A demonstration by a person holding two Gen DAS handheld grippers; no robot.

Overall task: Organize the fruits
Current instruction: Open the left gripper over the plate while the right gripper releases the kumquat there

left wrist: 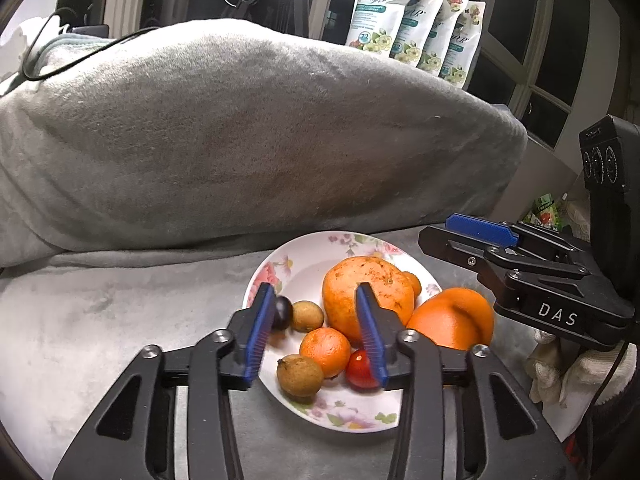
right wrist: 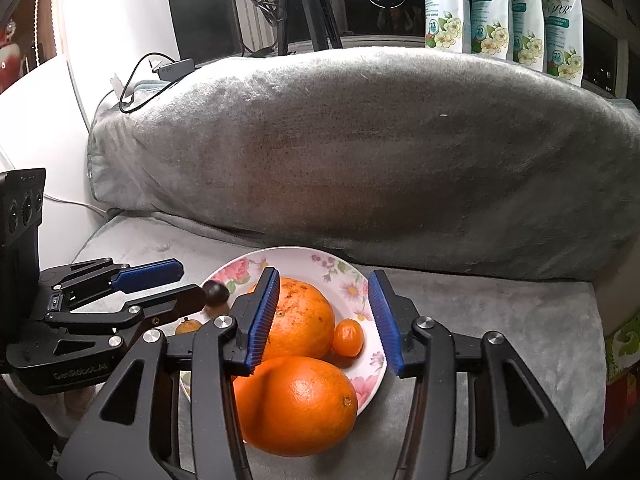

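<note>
Both grippers hover part-open and empty over the floral plate point(left wrist: 268, 276), and with the left gripper point(left wrist: 316, 336) crowding the small fruits while the right gripper point(right wrist: 326, 320) straddles the big orange point(right wrist: 296, 404) overhanging the rim just beneath it, one nudge could roll it onto the blanket point(right wrist: 500, 340).

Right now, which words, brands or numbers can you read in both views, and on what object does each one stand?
"DAS": on the black body of the right claw.
"GenRobot.AI": faint, on the body of the left claw.
"72": in a round badge on the white flowered pouches.
The script brand name and the green label band on the pouches: too blurred to read.
Small print on the black camera block: unreadable.
</note>
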